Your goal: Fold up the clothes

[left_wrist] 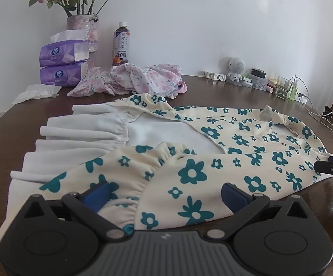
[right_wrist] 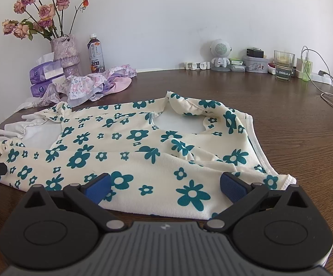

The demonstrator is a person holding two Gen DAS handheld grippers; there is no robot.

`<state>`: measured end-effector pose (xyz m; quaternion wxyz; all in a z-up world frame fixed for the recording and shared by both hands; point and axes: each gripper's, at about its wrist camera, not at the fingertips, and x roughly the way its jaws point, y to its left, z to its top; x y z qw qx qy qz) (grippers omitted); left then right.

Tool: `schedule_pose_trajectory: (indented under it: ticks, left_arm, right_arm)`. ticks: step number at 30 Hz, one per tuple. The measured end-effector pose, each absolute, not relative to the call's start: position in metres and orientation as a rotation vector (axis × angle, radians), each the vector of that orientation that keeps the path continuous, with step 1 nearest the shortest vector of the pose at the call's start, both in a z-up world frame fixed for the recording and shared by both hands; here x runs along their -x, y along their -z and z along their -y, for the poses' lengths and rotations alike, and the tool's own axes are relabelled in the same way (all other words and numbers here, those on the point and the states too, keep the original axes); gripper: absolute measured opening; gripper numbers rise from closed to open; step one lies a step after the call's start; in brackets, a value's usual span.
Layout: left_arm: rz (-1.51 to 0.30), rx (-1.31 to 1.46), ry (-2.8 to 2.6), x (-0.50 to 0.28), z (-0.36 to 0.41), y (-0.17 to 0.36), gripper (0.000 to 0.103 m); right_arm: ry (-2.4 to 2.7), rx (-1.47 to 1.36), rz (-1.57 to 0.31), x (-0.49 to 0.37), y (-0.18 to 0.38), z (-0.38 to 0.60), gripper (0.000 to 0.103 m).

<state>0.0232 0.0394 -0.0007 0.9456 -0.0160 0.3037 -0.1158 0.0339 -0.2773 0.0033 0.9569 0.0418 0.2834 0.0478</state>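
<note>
A cream dress with teal flowers lies flat along the near edge of a brown table. Its white lining shows at the neck and at the ruffled hem. The left gripper hangs over the hem end, jaws wide open, gripping nothing. The right gripper hangs over the shoulder end, jaws also wide open. Each gripper's body hides the cloth's nearest edge. A second, pink garment lies crumpled near the far left corner beside tissue packs, a vase and a bottle. Small clutter along the far right edge is hard to make out. The table's right side is bare.
</note>
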Motion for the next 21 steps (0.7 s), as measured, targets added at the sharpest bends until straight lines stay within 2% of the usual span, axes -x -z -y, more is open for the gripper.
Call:
schedule_pose_trajectory:
  ticks: [21]
  left_arm:
    - [-0.629, -0.004, 0.248, -0.0239, -0.0368, 0.0003, 0.103]
  right_arm:
    - [-0.111, -0.056, -0.597, -0.0365, -0.0024, 0.2725, 0.102]
